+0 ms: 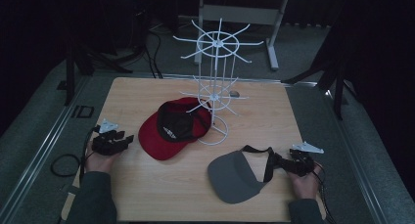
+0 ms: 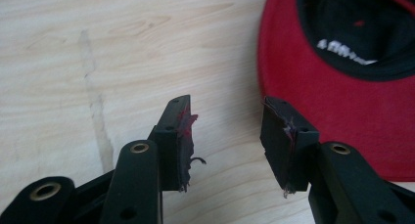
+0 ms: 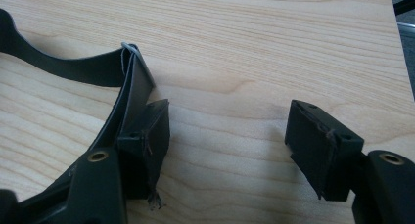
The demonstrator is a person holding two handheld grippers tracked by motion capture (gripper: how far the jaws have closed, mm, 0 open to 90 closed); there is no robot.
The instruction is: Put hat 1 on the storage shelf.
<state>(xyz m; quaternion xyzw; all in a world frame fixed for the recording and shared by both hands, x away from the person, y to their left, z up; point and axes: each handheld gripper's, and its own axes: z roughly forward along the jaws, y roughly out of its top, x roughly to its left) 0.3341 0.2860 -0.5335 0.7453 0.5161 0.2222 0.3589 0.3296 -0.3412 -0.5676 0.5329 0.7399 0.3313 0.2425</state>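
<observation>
Likely light and floppy, grey visor [image 1: 234,177] suits a hold on its black strap [image 3: 88,67] at 9 o'clock of right gripper [image 3: 227,145], jaws wide apart, empty; left gripper [image 2: 227,138] likewise.

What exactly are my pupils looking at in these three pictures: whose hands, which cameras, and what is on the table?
A person sits at a wooden table holding a two-jaw tool in each hand. One camera looks down from above; the other two ride on the tools and look along their black jaws. On the table lie a red cap, a grey visor and a white wire rack. The left gripper is open beside the cap. The right gripper is open too, the visor's strap against the outside of one jaw. Nothing is held.
</observation>
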